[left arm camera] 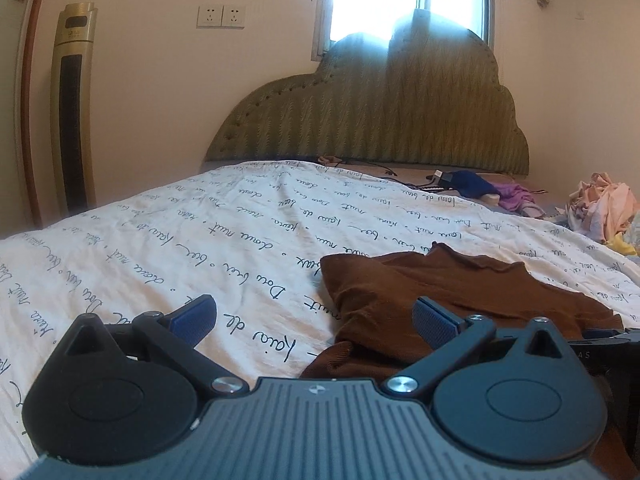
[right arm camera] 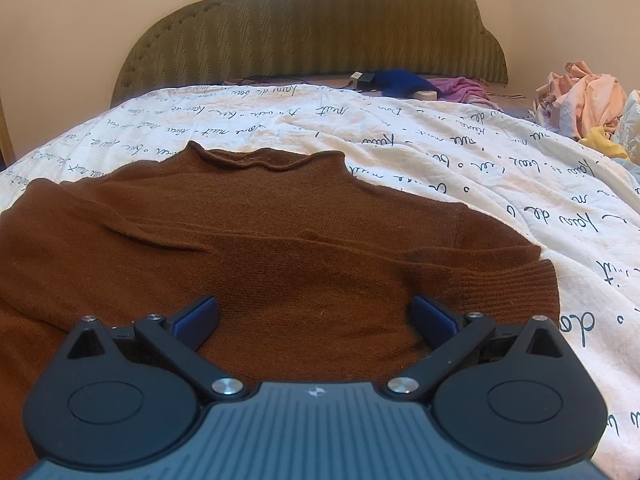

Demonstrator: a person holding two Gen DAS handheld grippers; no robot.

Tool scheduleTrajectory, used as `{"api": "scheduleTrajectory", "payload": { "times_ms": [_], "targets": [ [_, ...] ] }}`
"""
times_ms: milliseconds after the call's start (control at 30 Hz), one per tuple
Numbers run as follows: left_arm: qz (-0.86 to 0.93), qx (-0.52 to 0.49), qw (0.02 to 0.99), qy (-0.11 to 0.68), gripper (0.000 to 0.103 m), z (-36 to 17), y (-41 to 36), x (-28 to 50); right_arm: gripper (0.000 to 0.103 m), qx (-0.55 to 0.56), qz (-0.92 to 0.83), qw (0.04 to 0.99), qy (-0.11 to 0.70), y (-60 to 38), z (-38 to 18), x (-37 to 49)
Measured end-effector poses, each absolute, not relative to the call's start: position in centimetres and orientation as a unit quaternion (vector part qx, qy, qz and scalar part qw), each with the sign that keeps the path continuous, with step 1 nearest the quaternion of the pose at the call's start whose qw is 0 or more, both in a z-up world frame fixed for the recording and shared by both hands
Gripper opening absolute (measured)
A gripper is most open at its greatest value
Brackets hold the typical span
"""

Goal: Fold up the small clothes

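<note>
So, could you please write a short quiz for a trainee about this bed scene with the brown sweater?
1. True or false: the right gripper is shut on the brown sweater.
2. Which part of the sweater lies nearest the headboard? A) collar B) hem C) cuff
3. Fill in: the left gripper is over the sweater's ____ edge.

Key
1. False: both grippers are open and hold nothing.
2. A: the collar.
3. Left: its fingers straddle sweater and white printed cover.

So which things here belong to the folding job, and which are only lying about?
For the job:
brown sweater
left tool, open
right tool, open

Lying about:
pink clothes pile
blue cloth
purple garment
charger
</note>
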State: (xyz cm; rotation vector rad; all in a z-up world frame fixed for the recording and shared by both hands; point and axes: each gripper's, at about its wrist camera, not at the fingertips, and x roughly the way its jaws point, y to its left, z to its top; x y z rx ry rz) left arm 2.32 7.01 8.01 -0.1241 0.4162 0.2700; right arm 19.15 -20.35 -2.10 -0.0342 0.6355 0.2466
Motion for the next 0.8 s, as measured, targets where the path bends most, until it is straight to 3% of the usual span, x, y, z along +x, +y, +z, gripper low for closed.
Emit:
{"api": "scheduleTrajectory", "payload": {
  "times_ms": [500,667,800],
  "targets": [
    [0.074,-0.076,0.975,0.194,0.103,9.0,6.5,-2.6,0.103,-0.017,0.121,0.942,0.312,-20.3,-2.1,19.1],
    [0.088,-0.061,0.976,0.191,0.103,7.9,9.1,-4.5,0.103,-0.017,0.121,0.942,0.312,-20.4,-2.1,19.2],
    [0.123,-0.119,0.959,0.225,0.102,5.8,12.2,-3.6,0.103,-0.016,0.122,0.942,0.312,-20.4,-2.1,19.2]
  ]
}}
